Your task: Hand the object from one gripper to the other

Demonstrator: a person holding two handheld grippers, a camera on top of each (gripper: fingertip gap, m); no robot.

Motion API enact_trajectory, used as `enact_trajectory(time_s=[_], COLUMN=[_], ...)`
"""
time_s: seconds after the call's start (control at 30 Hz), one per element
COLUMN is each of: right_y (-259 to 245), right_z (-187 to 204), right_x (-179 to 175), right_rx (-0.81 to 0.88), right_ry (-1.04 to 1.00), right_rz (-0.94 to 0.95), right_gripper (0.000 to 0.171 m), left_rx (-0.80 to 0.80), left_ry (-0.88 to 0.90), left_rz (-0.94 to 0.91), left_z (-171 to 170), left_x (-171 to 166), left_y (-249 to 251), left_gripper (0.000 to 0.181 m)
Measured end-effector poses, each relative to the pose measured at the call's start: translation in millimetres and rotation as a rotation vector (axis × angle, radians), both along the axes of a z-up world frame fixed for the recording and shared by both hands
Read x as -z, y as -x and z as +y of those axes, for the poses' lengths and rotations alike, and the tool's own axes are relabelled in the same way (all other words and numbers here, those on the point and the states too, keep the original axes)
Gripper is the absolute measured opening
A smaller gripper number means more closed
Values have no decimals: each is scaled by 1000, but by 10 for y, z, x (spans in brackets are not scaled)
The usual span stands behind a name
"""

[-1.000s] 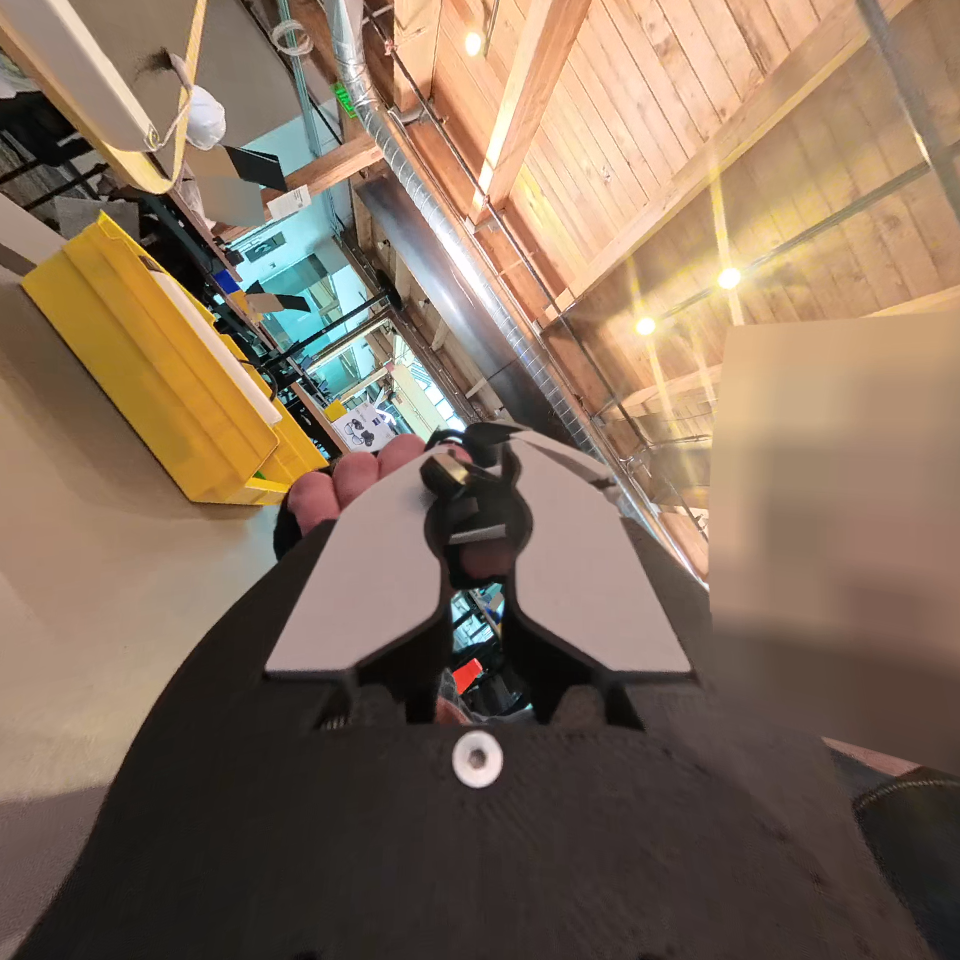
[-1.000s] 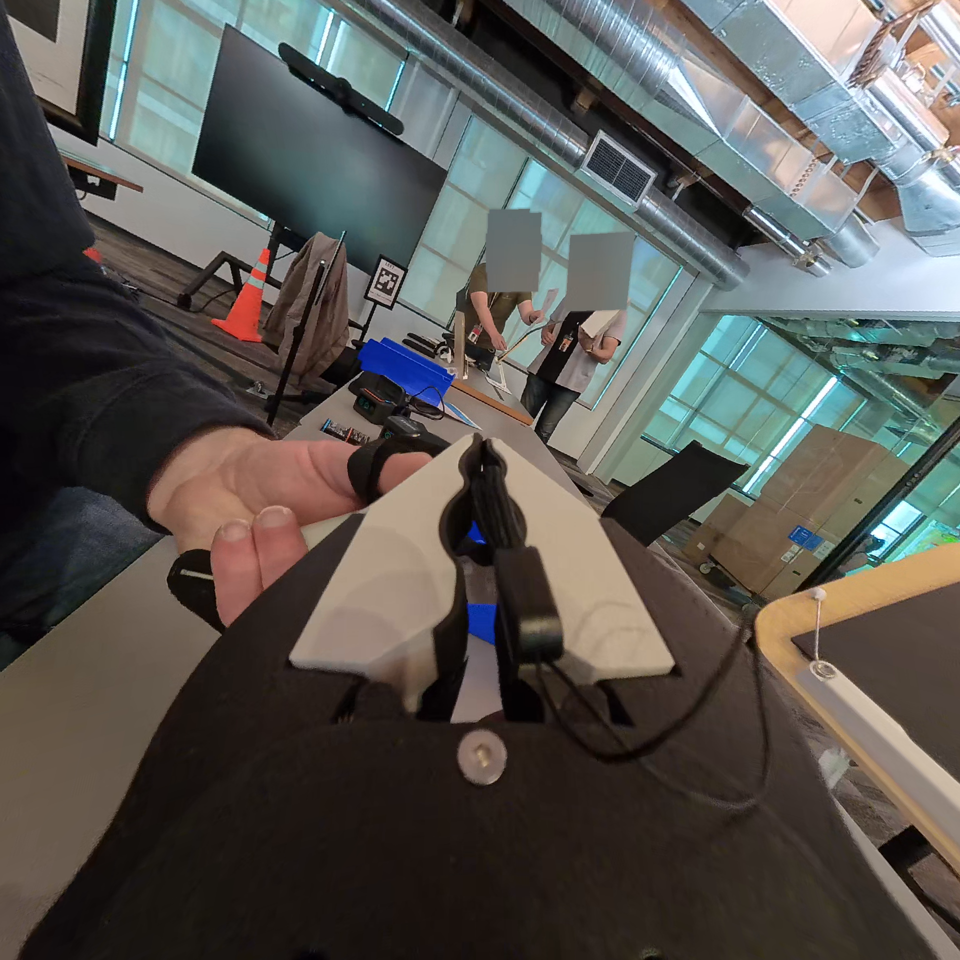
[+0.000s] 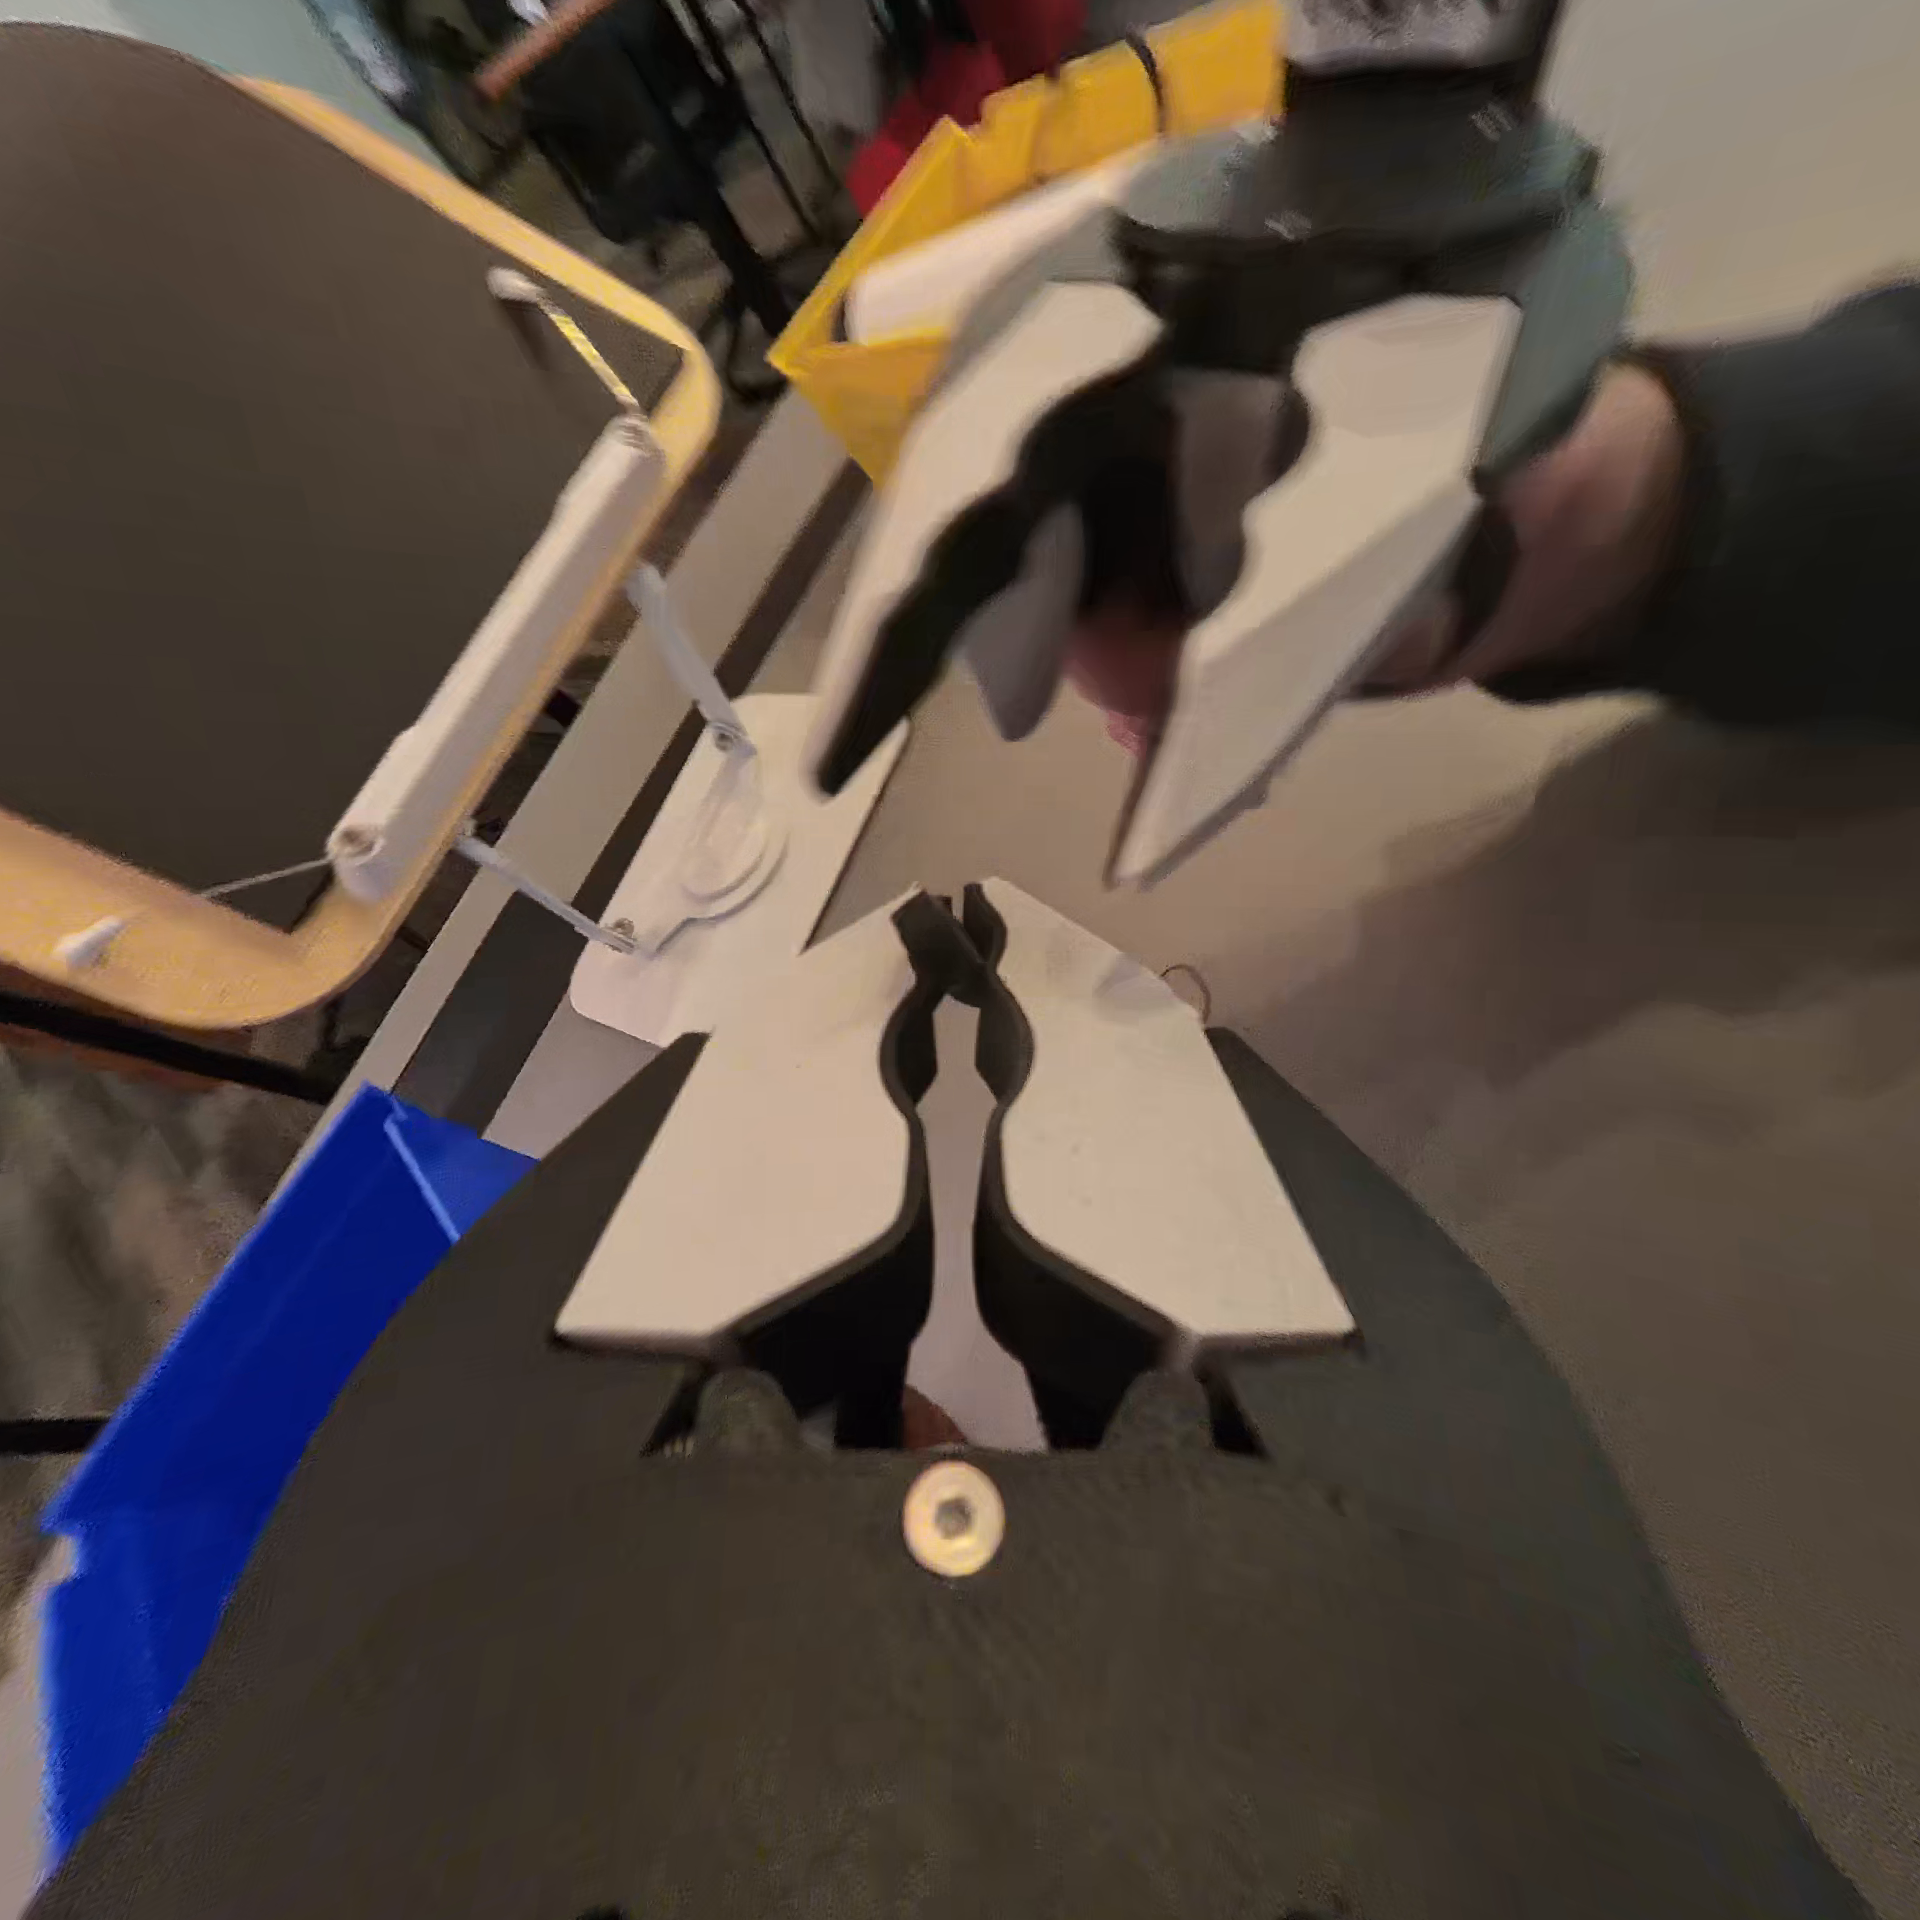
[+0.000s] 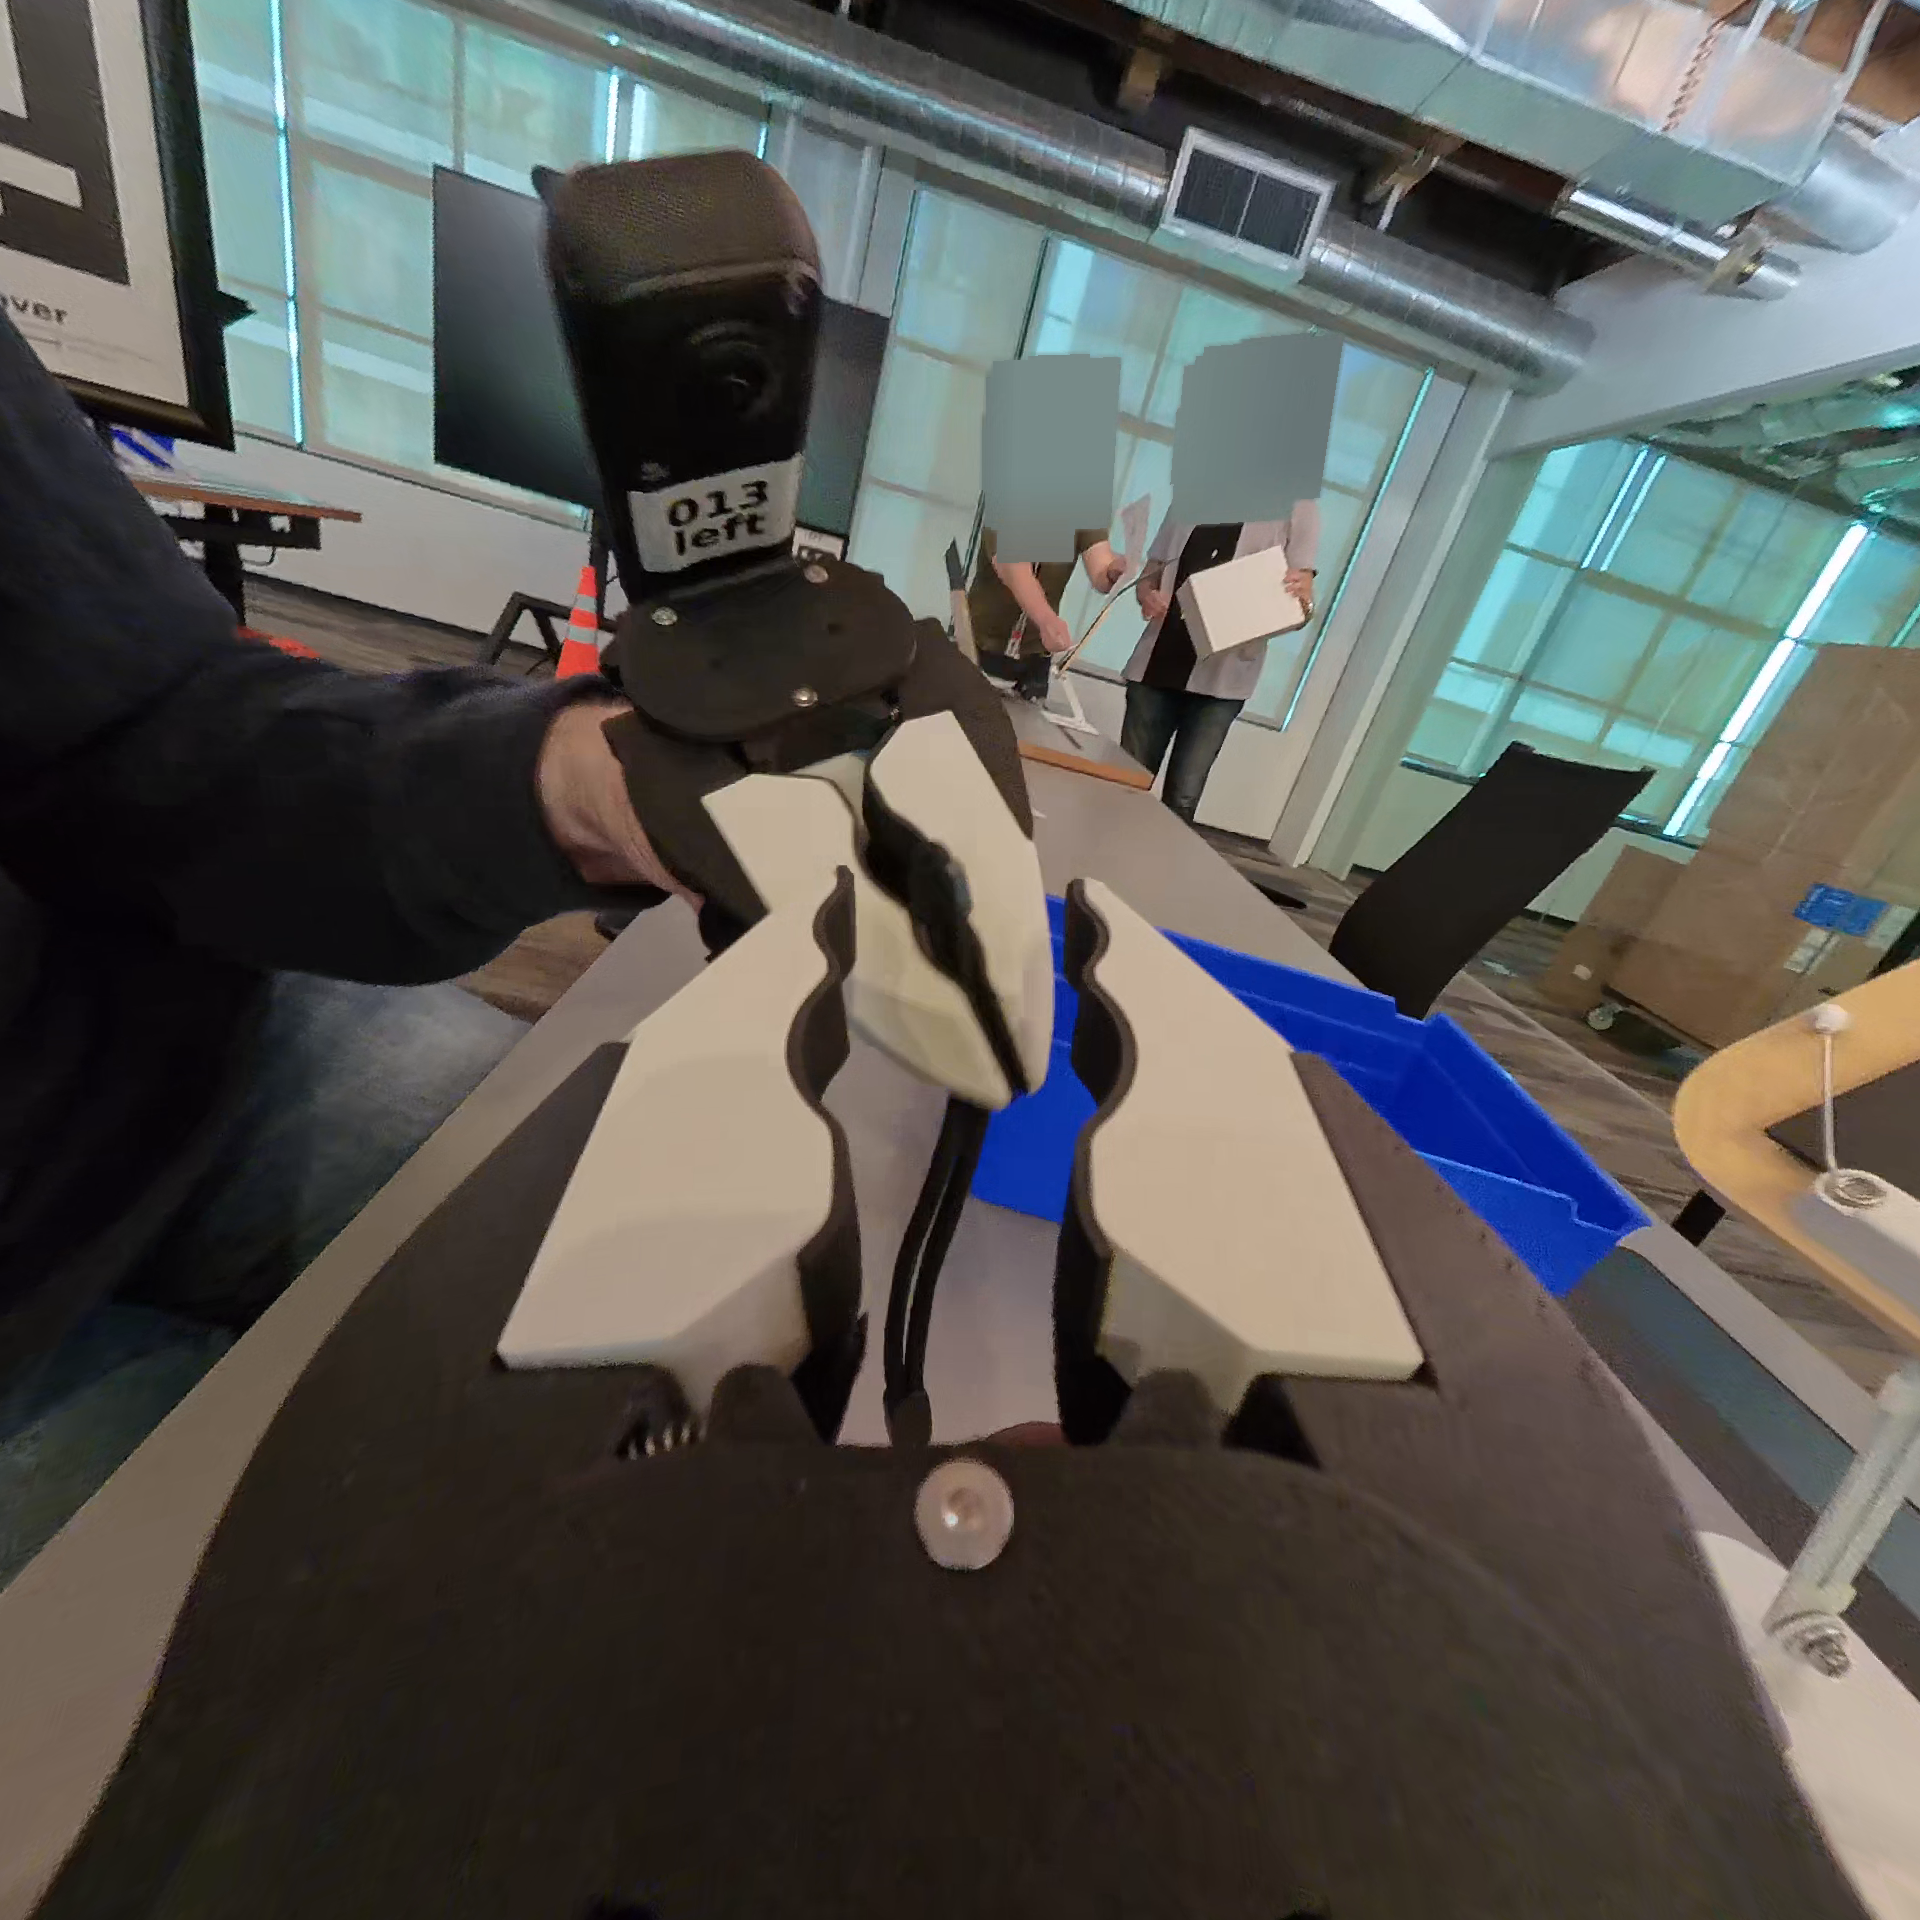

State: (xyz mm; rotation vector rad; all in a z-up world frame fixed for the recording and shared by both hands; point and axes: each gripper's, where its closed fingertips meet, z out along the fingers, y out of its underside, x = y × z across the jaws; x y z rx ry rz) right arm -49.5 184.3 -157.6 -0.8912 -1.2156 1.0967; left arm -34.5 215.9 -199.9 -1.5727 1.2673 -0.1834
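The object is a small black piece with a thin black cord [image 4: 925,1247]. My left gripper [image 3: 951,920] is shut on it, and the black piece shows at its fingertips [image 3: 940,935]. In the right wrist view the left gripper [image 4: 1003,1081] points down between the right gripper's fingers, the cord hanging from its tips. My right gripper [image 4: 961,899] is open, its fingers on either side of the left gripper's tips and not touching the object. In the left wrist view the right gripper [image 3: 977,821] is blurred, open, just above and beyond my left fingertips.
A blue bin [image 4: 1403,1101] lies on the grey table [image 3: 1558,1039] and also shows at the left [image 3: 260,1351]. A yellow bin [image 3: 1039,125] stands farther off. A wood-rimmed dark board [image 3: 675,416] on a white stand [image 3: 717,862] is close by. Two people [image 4: 1049,592] stand far back. The left gripper's tips are roughly 5 cm from the right gripper's.
The right gripper, shut on the black corded piece before, has opened and let it go. The left gripper still holds it. The left view swung from the ceiling down to the table.
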Motion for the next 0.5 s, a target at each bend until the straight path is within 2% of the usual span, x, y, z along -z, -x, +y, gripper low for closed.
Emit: enact_trajectory(time_s=[0.07,0.2,0.37,0.5], right_y=[30,20,5,-23], right_z=[-70,-165,-214,-288], right_x=[74,127,140,74], right_rx=[-38,-106,-148,-227], right_ry=[-21,-28,-7,46], right_rz=[-46,-84,-104,-57], right_gripper=[26,9,7,6], left_rx=[47,90,123,199], left_ry=[-13,-5,24,101], left_rz=[92,158,166,79], left_z=[-75,-133,-205,-331], left_x=[90,139,174,120], left_y=[-82,-123,-125,-140], left_gripper=[2,2,2,2])
